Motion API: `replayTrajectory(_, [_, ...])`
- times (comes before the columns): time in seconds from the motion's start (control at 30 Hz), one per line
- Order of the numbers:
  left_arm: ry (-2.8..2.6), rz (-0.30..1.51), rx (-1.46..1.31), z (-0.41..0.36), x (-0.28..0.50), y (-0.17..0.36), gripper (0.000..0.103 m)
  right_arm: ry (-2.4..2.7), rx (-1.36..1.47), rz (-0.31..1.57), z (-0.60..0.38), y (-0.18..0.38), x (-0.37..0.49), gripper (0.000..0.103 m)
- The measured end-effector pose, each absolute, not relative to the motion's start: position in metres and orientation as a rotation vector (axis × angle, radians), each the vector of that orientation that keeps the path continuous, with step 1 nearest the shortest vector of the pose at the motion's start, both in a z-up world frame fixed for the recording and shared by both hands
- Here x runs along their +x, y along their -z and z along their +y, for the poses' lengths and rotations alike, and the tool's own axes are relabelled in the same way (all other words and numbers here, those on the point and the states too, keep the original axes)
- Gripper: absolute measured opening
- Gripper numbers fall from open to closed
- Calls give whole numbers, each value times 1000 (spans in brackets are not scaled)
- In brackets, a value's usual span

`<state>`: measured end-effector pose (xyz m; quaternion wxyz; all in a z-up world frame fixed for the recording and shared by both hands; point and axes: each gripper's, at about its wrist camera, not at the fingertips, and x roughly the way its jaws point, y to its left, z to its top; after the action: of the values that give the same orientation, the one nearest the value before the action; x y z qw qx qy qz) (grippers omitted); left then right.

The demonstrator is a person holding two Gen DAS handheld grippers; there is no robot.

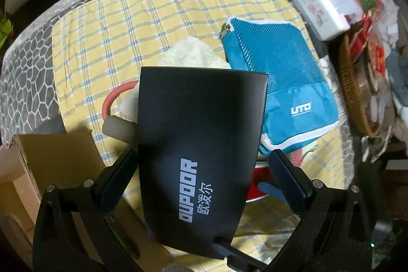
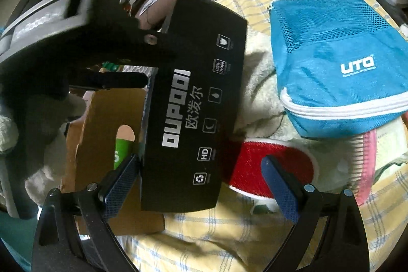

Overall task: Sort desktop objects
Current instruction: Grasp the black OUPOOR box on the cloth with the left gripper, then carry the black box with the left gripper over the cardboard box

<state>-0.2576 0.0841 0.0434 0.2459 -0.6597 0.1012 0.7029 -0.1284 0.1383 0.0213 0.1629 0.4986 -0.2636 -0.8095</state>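
your left gripper (image 1: 201, 170) sits wide apart around the black box (image 1: 201, 144), whether its pads touch it i cannot tell. in the right wrist view the left gripper (image 2: 153, 60) pinches the box (image 2: 193, 103) above the carton (image 2: 112, 119). your right gripper (image 2: 201, 180) is released. blue pouch (image 2: 336, 60) lies beside it.

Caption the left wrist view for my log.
Black OUPOOR box framed by the left tool, over yellow checked cloth; blue UTO pouch beside.
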Motion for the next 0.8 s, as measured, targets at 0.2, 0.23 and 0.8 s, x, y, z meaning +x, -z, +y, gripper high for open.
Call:
replayTrajectory(0.2, [-1890,336,-1865,90,-256,-18,103,2298,1430,-752,139,-18,-130,98])
replayTrajectory(0.23, [-1886,359,-1871,92,-255,-14,103,2297,1431,-755,140,-18,-129,98])
replayTrajectory(0.8, [-1881,271,-1825,77,-237,-28,89,2305,1437,-786,150,-21,-118,99])
